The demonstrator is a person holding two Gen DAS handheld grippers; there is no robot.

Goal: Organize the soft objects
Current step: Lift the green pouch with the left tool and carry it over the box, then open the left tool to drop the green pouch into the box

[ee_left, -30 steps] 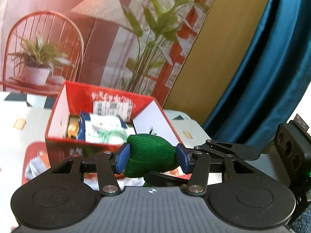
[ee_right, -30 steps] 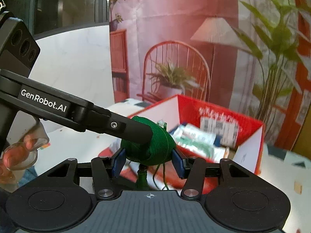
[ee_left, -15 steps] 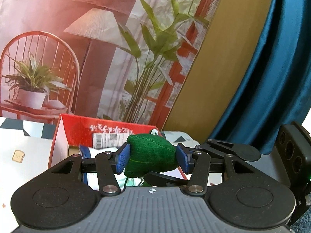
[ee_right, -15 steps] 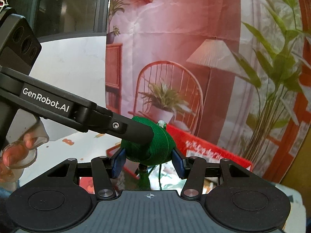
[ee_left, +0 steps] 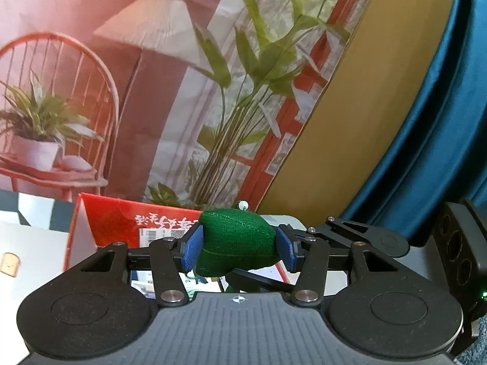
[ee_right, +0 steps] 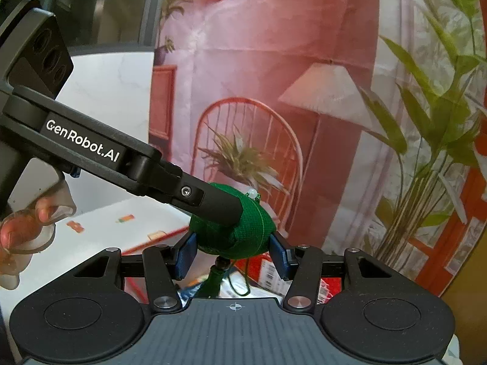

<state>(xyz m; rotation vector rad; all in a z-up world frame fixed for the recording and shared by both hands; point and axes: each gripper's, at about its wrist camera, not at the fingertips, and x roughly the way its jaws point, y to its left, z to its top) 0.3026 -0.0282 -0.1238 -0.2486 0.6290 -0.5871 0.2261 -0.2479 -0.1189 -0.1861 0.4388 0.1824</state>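
Note:
A green stuffed fabric sachet with a white bead on top and a green tassel hanging below is held in the air by both grippers at once. My left gripper is shut on its sides with blue pads. My right gripper is shut on it crosswise, and the left gripper's black finger presses on the sachet's left side in the right wrist view. The open red cardboard box with packets inside lies just below and behind the sachet.
A printed backdrop with a chair, lamp and plants stands behind the box. A blue curtain hangs at the right. The white patterned tabletop lies at the left. The person's fingers hold the left gripper handle.
Both grippers have risen and tilted up with the sachet. The red box has sunk lower in both views and is now mostly hidden behind the gripper bodies.

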